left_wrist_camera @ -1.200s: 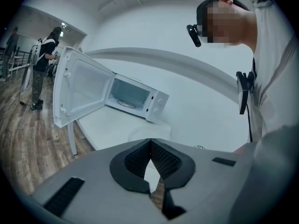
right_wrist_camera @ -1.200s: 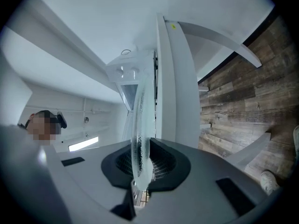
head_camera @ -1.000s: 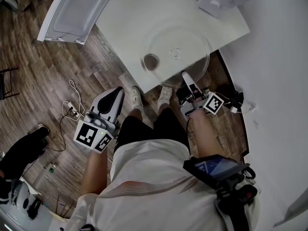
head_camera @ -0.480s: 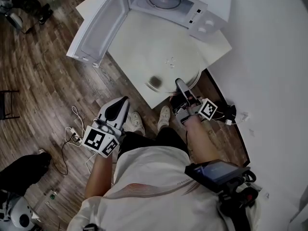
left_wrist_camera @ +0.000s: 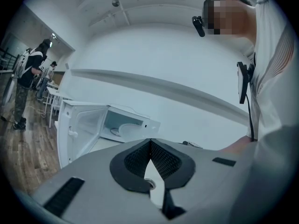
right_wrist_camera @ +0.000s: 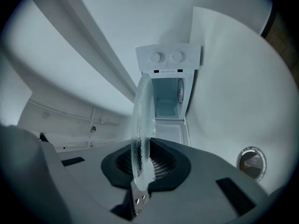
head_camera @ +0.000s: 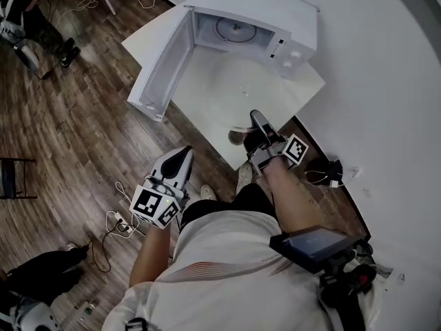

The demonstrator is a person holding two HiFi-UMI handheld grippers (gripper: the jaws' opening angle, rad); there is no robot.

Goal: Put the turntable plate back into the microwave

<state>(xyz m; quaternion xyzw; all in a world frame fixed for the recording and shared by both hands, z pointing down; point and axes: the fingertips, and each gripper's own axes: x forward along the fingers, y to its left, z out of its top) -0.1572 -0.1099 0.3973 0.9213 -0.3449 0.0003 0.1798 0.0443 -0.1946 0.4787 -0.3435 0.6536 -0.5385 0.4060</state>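
Note:
The clear glass turntable plate [head_camera: 244,96] hangs over the white table, gripped at its near rim by my right gripper [head_camera: 257,124]. In the right gripper view the plate [right_wrist_camera: 140,125] stands edge-on between the pads, which are shut on it, and points at the microwave [right_wrist_camera: 170,73]. The white microwave [head_camera: 275,16] stands at the table's far end with its door [head_camera: 162,61] swung wide to the left and the roller ring [head_camera: 234,27] showing inside. My left gripper [head_camera: 180,158] floats off the table's near-left side, shut with nothing in it; in its own view the pads [left_wrist_camera: 150,146] meet.
The white table [head_camera: 300,88] runs along a white wall on the right. A small dark round thing [head_camera: 238,138] lies by the table's near edge. Cables and a power strip [head_camera: 117,219] lie on the wood floor. People stand far off [left_wrist_camera: 28,78].
Both grippers have come up and forward, the right one carrying the plate off the table. The head view has swung so the whole open microwave now shows.

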